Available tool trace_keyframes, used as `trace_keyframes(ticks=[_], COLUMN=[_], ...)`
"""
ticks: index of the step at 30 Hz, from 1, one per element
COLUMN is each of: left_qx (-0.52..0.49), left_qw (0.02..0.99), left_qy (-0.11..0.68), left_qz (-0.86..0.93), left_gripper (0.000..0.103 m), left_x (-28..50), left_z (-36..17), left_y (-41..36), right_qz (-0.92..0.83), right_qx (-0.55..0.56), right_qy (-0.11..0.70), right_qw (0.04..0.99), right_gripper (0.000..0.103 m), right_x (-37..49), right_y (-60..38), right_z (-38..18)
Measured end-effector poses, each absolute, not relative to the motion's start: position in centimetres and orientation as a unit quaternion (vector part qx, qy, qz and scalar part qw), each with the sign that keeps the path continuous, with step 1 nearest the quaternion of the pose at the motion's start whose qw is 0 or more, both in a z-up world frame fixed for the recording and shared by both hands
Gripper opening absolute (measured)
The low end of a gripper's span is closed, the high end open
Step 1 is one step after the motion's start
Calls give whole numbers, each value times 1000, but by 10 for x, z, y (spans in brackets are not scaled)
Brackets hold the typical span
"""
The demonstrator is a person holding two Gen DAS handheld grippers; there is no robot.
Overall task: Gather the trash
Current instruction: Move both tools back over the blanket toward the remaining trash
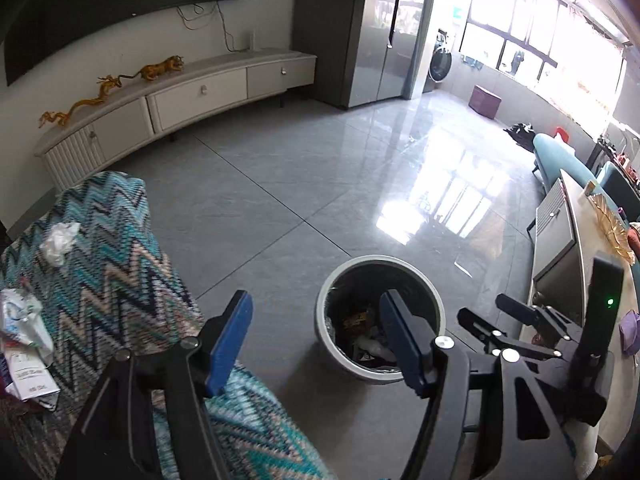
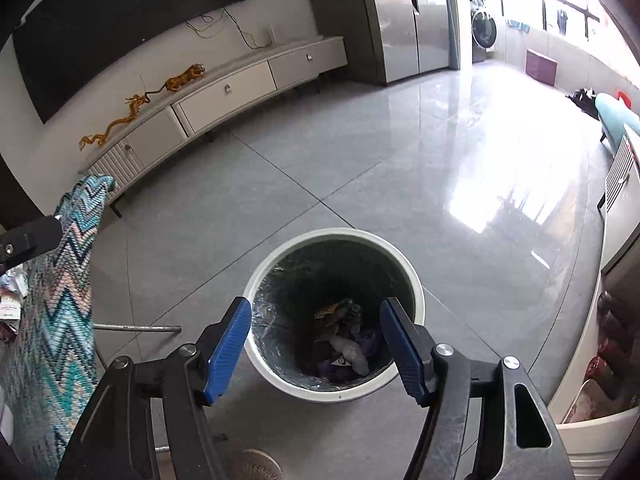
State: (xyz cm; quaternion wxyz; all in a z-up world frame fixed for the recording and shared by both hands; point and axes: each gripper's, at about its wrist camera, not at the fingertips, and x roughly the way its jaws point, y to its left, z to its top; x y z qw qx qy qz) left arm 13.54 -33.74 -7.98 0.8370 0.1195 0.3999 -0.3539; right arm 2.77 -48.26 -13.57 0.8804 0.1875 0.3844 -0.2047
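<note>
Grey tiled floor (image 2: 360, 152), glossy with window glare, TV cabinet (image 1: 200, 92) along the far wall. I've got the right gripper (image 2: 316, 344) hanging over the white-rimmed trash bin (image 2: 416, 280), blue pads spread wide, nothing between them; the bin sits framed between the fingers in that view. Bin is lined with a dark bag and holds wrappers and crumpled bits (image 2: 344, 344) at the bottom. Left gripper (image 1: 316, 340) is also spread apart and holding nothing, aimed at the floor between the bin (image 1: 328, 288) and the zigzag-pattern blanket (image 1: 112, 248). On that blanket I see a crumpled white tissue (image 1: 60, 242) and, nearer my left edge, crumpled paper packaging (image 1: 24, 340). Right gripper's body (image 1: 532, 332) shows in the left view, just beside the bin.
</note>
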Motion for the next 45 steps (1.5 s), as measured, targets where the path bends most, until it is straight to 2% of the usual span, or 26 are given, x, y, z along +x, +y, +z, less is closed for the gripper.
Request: trace_keyframes(ticks=[4, 11, 17, 19, 21, 28, 45], left_qx=[106, 89, 80, 77, 73, 52, 7], left_qw=[863, 912, 939, 946, 952, 967, 982], left_qy=[376, 317, 276, 264, 252, 227, 181], left_qz=[-321, -246, -188, -170, -155, -103, -52], left_gripper=[72, 74, 74, 74, 74, 75, 75], left_x=[130, 112, 96, 90, 83, 66, 51], left_z=[-53, -10, 9, 13, 18, 26, 31], left_y=[-283, -182, -106, -85, -65, -10, 74], right_qz=[-189, -151, -123, -116, -108, -81, -48], right_qx=[163, 128, 101, 92, 85, 71, 42], right_qy=[351, 298, 276, 269, 263, 243, 221], right_qw=[902, 934, 948, 952, 955, 964, 973], right_gripper=[73, 80, 84, 87, 93, 102, 103], right_x=[24, 15, 14, 13, 14, 14, 18], right_y=[-446, -378, -322, -308, -293, -252, -192], right_z=[-95, -33, -1, 5, 11, 23, 36])
